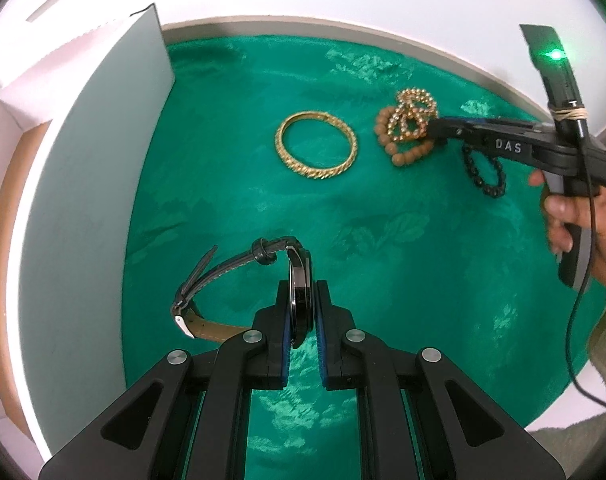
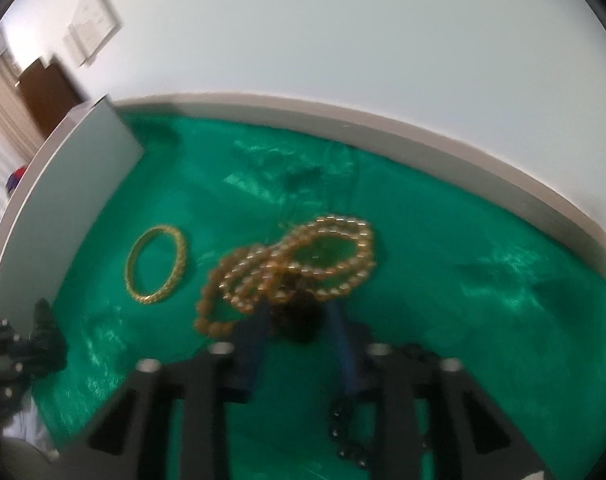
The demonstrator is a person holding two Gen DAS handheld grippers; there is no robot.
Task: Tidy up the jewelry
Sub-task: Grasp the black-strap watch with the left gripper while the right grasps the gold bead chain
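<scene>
Clamped in the left tongs [image 1: 303, 300], a black wristwatch [image 1: 299, 280] hangs over the green cloth [image 1: 403, 240] on the bench. Right tongs [image 1: 433, 130] reach the heap of gold bead bracelets [image 1: 413, 114] toward the far edge; whether they grip is unclear. Beside it lies a gold bangle [image 1: 316, 145]

White letters "DAS" stand on the right tongs [image 1: 431, 130]; probably nothing else legible.

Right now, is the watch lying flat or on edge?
On edge: the left tool pinches the watch by its faces, strap trailing left.
</scene>
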